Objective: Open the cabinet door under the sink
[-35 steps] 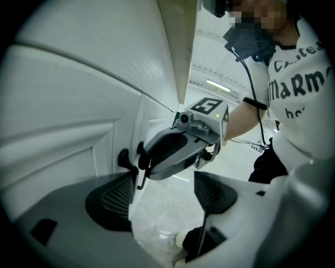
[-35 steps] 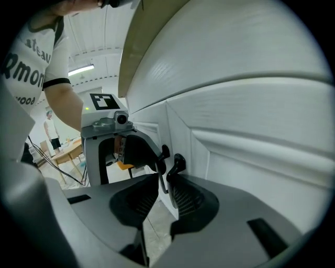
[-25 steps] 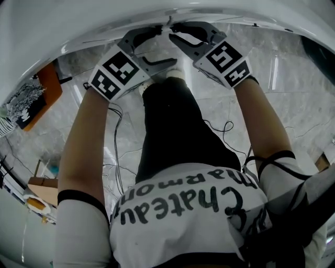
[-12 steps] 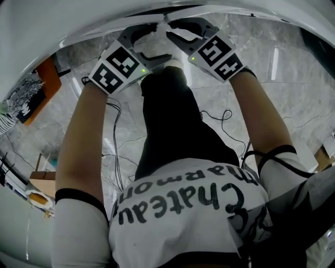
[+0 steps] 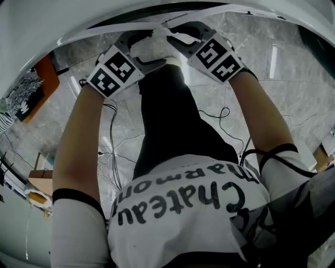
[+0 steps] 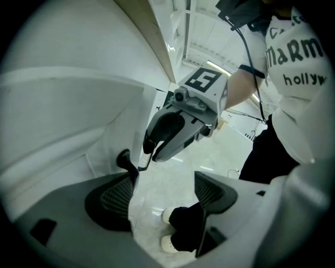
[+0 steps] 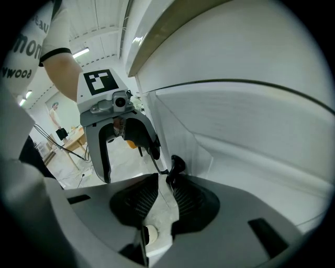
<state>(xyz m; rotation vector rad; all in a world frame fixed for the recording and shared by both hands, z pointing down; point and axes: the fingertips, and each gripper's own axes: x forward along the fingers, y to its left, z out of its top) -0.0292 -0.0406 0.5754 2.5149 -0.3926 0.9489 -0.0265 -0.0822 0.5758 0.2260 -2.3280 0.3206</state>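
Two white cabinet doors meet at the top of the head view, the left door (image 5: 104, 31) and the right door (image 5: 220, 11), both standing slightly out from the cabinet. My left gripper (image 5: 149, 44) is open wide. The left door's black knob (image 6: 124, 157) sits just off its left fingertip (image 6: 112, 201), with nothing pressed between the pads. My right gripper (image 5: 175, 35) has just been closing. The right door's black knob (image 7: 178, 164) stands at its tips against the right fingertip (image 7: 186, 199), and floor shows through the gap between the pads.
The person's dark trousers (image 5: 172, 120) and white shoes lie directly below the grippers. Loose cables (image 5: 112, 152) trail over the marble floor. An orange board (image 5: 49, 78) and a low wooden table (image 5: 42, 186) stand at the left.
Both door edges have swung out from the cabinet, and a white door edge now shows between the grippers. The right gripper has shifted a little left and up in the view.
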